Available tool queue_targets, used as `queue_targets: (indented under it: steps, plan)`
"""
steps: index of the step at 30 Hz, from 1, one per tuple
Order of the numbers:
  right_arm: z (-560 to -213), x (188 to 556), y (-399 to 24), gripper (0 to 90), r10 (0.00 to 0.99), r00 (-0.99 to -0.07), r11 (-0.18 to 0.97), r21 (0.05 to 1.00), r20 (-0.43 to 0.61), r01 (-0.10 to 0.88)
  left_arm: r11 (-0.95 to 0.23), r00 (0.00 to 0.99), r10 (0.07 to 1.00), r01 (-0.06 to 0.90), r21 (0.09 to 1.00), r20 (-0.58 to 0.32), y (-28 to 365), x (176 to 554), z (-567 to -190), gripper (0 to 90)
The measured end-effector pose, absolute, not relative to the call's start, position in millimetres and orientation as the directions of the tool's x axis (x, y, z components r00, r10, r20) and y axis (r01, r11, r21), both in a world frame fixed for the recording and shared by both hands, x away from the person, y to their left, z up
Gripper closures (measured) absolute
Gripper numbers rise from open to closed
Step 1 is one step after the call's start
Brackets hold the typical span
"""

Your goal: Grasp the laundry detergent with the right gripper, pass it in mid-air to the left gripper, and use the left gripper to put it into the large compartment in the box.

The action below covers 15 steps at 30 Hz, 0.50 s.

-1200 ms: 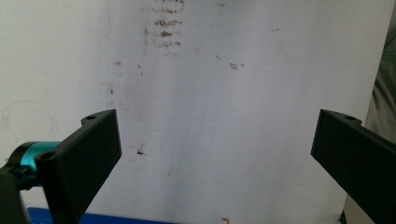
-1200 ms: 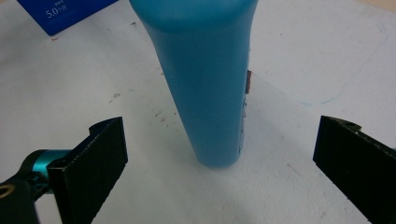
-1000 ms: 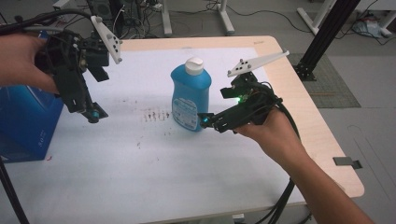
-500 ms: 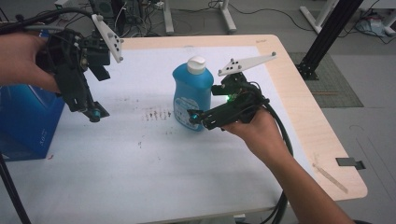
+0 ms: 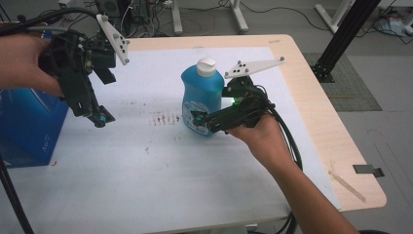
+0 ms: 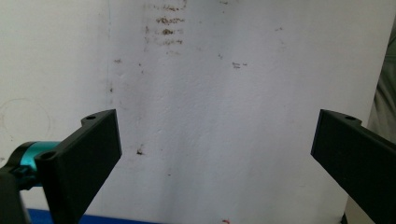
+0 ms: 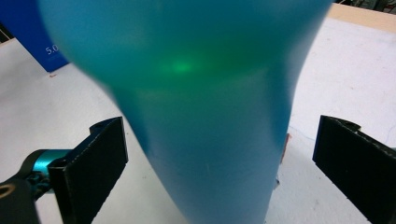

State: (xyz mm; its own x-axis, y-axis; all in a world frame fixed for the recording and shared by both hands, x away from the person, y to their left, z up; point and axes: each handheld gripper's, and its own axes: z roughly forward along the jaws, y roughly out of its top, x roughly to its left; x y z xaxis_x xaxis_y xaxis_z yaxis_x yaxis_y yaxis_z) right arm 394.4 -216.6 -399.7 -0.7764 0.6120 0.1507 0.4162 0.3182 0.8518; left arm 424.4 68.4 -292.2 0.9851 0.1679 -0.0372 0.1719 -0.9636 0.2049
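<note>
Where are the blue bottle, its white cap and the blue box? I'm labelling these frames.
blue bottle (image 5: 197, 92), high view, on the upper body above the label.
white cap (image 5: 206, 67), high view, on the cap's top.
blue box (image 5: 29, 126), high view, on its side face.

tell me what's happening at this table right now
A person holds a two-jaw gripper in each hand over a white-covered table. The right gripper is at the lower body of an upright blue plastic bottle with a white cap; its jaws stand open on either side of the bottle, not closed on it. The left gripper hovers open above the table, near a blue box at the left edge, holding nothing.
</note>
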Motion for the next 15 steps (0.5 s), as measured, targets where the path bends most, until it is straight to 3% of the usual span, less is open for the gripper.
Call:
queue_targets:
  steps: [7,9,15]
  plan:
    - [-403.4,396.7,-215.4,7.0,0.614,-0.774,0.300,0.861,0.155,0.411,-0.964,0.985,0.167,0.171,0.203,-0.037,68.2,424.8,-292.4,1.7]
    - [-404.1,397.1,-215.9,15.3,0.608,-0.779,0.295,0.867,0.154,0.402,-0.965,0.985,0.166,0.171,0.201,-0.038,68.3,424.8,-292.6,1.6]
    - [-405.4,396.4,-214.8,19.5,0.602,-0.785,0.293,0.874,0.145,0.387,-0.964,0.985,0.169,0.173,0.202,-0.039,68.8,424.8,-292.7,1.6]
